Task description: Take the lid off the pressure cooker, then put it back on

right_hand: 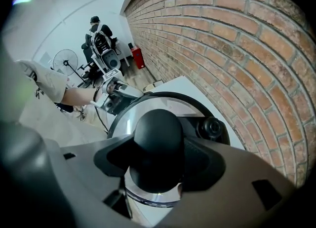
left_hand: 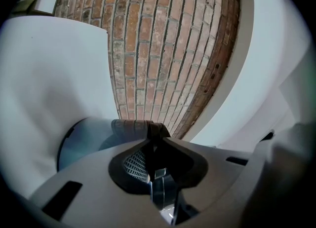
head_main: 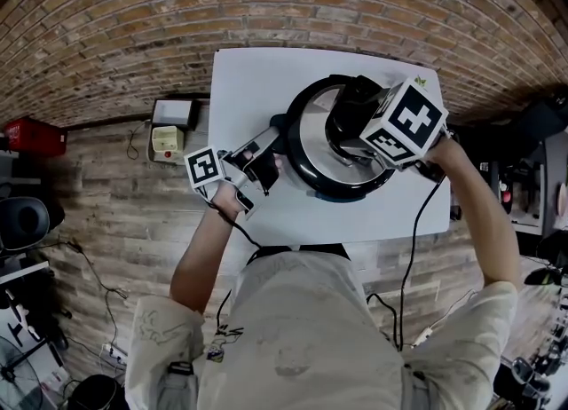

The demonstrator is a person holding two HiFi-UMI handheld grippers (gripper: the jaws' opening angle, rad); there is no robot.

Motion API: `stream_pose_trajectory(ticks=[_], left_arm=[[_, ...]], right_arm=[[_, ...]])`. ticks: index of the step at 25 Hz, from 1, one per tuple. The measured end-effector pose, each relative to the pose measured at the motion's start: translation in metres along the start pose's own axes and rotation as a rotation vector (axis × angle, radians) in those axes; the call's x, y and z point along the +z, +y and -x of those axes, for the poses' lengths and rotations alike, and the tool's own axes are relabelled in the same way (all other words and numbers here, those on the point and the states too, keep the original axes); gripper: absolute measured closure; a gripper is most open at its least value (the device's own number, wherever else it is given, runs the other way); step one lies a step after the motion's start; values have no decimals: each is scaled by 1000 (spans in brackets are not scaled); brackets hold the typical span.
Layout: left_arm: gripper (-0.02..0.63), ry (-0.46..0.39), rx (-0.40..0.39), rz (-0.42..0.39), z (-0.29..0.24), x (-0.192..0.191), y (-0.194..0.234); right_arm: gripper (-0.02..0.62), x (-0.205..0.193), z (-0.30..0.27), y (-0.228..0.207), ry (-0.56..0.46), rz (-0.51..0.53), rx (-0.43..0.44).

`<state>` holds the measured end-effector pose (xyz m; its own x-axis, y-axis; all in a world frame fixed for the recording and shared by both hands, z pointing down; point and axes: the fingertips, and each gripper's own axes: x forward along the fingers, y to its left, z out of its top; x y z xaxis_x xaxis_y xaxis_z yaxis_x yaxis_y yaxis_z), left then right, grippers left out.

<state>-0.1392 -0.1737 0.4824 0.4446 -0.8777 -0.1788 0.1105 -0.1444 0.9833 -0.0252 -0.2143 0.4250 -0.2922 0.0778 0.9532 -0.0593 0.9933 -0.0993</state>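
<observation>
Left tongs clamp the cooker by its side handle, right tongs pinch the lid knob; lid looks seated, so next likely twist-unlock, then lift straight.

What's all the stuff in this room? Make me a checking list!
Surface: white table, with the cooker standing on it.
Job's things: pressure cooker with its lid on; black knob on top.
Clutter: small boxes on the floor beside the table.
Grippers: left gripper shut on the side handle; right gripper shut on the knob.
Cables: a cable trails from each gripper.
Surroundings: brick wall, wooden floor, another person far off.
</observation>
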Motion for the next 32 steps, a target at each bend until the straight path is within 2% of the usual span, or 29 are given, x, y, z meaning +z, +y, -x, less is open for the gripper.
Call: stream_pose_trajectory(ticks=[7,12,18,23,27,32], left_arm=[[534,-1,-5,1,0,0,-1],[534,-3,-7,1,-1,0,-2],[534,-4,-7,3,-3,2,-1],[534,2,-1,3,-1,1,-3],[534,8,1,-3,-1,-1,-4],[535,-3,8,-5,1,-1,-2]], right_arm=[[291,-1,0,2,27,53,20],[290,-1,-1,5,41,130,55],[290,0,-2,6,102,313,93],[288,-5,0,16,159,564,161],[282,-7,-1,14,234,631,151],[282,-6,-2,14,230,644,155]])
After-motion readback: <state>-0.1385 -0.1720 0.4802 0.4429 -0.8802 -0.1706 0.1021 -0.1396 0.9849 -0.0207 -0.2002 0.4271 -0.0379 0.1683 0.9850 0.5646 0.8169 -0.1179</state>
